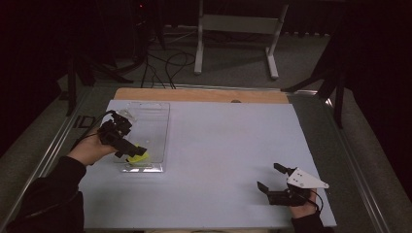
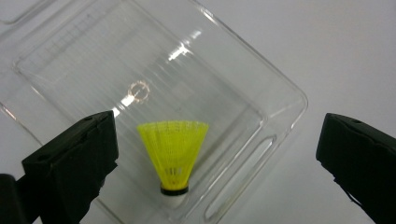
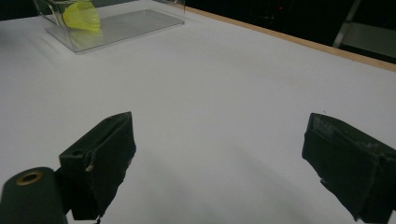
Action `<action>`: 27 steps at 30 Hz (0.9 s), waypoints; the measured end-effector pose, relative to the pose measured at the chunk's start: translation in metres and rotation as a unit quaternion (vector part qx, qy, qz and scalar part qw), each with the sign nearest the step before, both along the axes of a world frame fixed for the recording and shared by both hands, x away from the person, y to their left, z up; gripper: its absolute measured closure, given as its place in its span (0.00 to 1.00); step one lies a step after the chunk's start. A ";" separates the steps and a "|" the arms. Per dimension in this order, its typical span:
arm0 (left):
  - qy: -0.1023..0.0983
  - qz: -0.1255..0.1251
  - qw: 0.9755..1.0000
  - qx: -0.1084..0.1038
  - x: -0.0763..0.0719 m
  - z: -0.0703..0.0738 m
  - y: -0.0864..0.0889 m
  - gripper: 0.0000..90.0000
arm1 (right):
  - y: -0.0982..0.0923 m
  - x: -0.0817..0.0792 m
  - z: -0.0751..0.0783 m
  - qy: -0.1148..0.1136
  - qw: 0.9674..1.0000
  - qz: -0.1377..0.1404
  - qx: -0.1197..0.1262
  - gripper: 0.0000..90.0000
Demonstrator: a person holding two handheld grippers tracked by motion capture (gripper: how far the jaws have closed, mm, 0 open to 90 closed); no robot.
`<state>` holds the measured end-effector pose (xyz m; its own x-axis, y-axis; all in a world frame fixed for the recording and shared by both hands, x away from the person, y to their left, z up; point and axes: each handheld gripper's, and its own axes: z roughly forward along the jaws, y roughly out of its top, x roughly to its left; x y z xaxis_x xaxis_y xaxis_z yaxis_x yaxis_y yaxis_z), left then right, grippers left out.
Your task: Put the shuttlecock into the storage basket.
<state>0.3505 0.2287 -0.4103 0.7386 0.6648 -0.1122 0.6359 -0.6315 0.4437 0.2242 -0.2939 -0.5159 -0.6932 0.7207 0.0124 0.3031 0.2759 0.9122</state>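
A yellow shuttlecock lies in the near end of a clear plastic tray on the left of the white table. In the left gripper view the shuttlecock rests on the tray floor, its white cork toward the camera. My left gripper hangs over it, open, jaws wide on either side and touching nothing. In the high view the left gripper is over the tray's near end. My right gripper stands open and empty at the near right, far from the tray and shuttlecock.
The white table sheet stretches between the two grippers. A wooden strip runs along the far edge. Beyond the table stand a white frame and cables on a dark floor.
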 end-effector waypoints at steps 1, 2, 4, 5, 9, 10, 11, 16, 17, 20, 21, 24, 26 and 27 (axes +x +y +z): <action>-0.002 -0.002 1.000 -0.002 0.000 0.000 -0.003 0.00 | 0.000 0.000 0.000 0.000 1.000 0.000 -0.001 0.10; -0.003 -0.004 1.000 -0.003 0.000 0.001 -0.004 0.00 | 0.000 0.000 0.000 -0.001 1.000 0.000 -0.001 0.10; -0.007 -0.011 1.000 -0.007 0.000 0.001 -0.009 0.00 | 0.001 0.001 -0.001 0.000 1.000 0.001 -0.001 0.10; -0.009 -0.022 1.000 -0.006 0.000 0.001 -0.013 0.00 | 0.001 0.001 -0.001 0.001 1.000 0.001 -0.001 0.10; -0.015 -0.033 0.999 -0.022 0.000 0.002 -0.024 0.00 | 0.001 0.001 0.000 0.000 1.000 0.001 -0.001 0.10; -0.017 -0.034 0.999 -0.026 0.000 0.003 -0.026 0.00 | 0.001 0.001 -0.001 0.001 1.000 0.001 -0.001 0.10; -0.017 -0.034 0.999 -0.026 0.000 0.003 -0.026 0.00 | 0.001 0.001 -0.001 0.001 1.000 0.000 -0.001 0.10; -0.014 -0.051 0.998 -0.043 0.001 0.006 -0.042 0.00 | 0.000 0.001 -0.001 0.000 1.000 0.001 -0.001 0.10; -0.014 -0.053 0.998 -0.043 0.001 0.007 -0.046 0.00 | 0.000 0.001 -0.001 0.001 1.000 0.000 -0.001 0.10; -0.016 -0.063 0.997 -0.047 0.001 0.008 -0.055 0.00 | 0.000 0.001 -0.001 0.001 1.000 0.000 -0.001 0.10; -0.019 -0.066 0.996 -0.048 0.001 0.008 -0.059 0.00 | 0.000 0.001 -0.001 0.001 1.000 0.001 -0.001 0.10; -0.023 -0.077 0.995 -0.055 0.001 0.008 -0.069 0.00 | 0.001 0.001 -0.001 0.001 1.000 0.002 -0.001 0.10; -0.022 -0.084 0.995 -0.057 0.001 0.007 -0.077 0.00 | 0.001 0.001 -0.001 0.000 1.000 0.002 -0.001 0.10; -0.022 -0.084 0.995 -0.057 0.001 0.007 -0.077 0.00 | 0.001 0.001 -0.001 0.000 1.000 0.002 -0.001 0.10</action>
<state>0.3514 0.1518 -0.4037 0.8436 0.5171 -0.1446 0.5045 -0.6712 0.5431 0.2249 -0.2934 -0.5164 -0.6954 0.7185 0.0118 0.3030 0.2783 0.9115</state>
